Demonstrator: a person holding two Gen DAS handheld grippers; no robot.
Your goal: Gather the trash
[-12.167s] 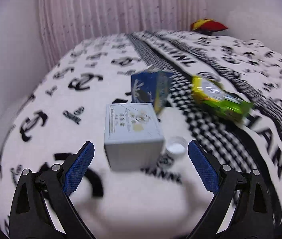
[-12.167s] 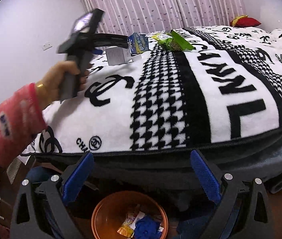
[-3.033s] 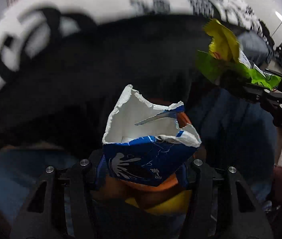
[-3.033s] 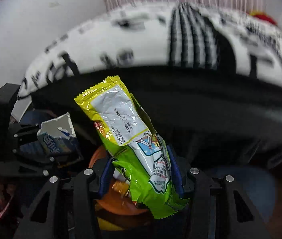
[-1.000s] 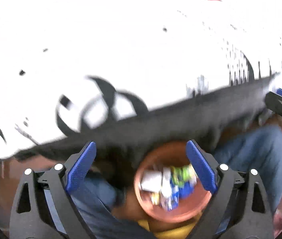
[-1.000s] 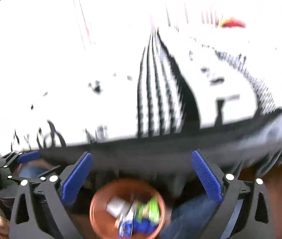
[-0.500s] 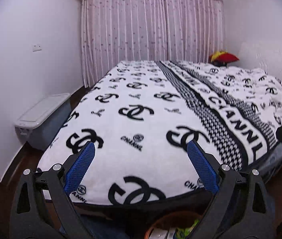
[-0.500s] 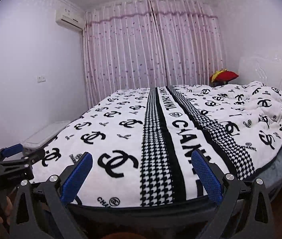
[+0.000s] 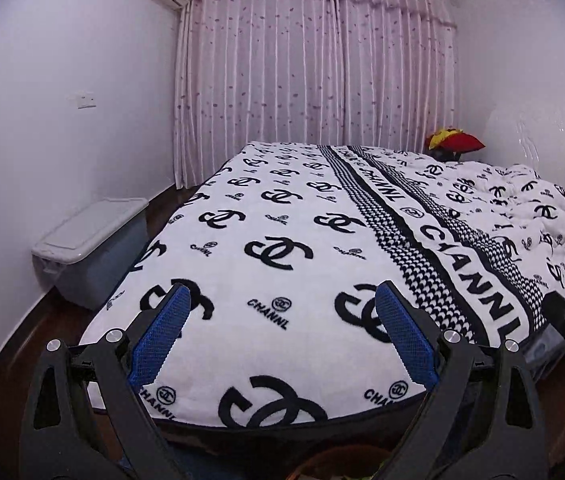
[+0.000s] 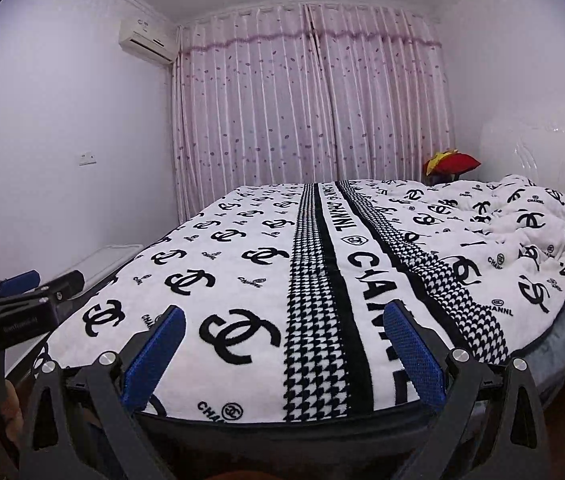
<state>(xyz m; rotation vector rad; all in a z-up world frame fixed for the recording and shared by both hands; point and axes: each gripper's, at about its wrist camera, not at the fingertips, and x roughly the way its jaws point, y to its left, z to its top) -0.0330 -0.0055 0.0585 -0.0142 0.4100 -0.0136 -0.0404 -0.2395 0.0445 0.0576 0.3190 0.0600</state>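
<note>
The bed with its white blanket with black logos (image 9: 302, 272) fills both views, also in the right wrist view (image 10: 242, 280); I see no trash on it. My left gripper (image 9: 282, 332) is open and empty over the foot of the bed. My right gripper (image 10: 282, 344) is open and empty, level with the bed's foot edge. The left gripper's body also shows at the left edge of the right wrist view (image 10: 14, 312). A sliver of the orange bin's rim (image 9: 342, 454) shows at the bottom of the left wrist view; its contents are hidden.
A grey lidded storage box (image 9: 90, 246) stands on the floor left of the bed. Pink curtains (image 9: 314, 72) hang behind the bed. A red and yellow pillow (image 9: 456, 144) lies at the far right. The duvet is bunched up on the right (image 10: 522, 232).
Both grippers have tilted up from the orange bin to face the bed. In the last half second both rose slightly, so the bin has almost left view.
</note>
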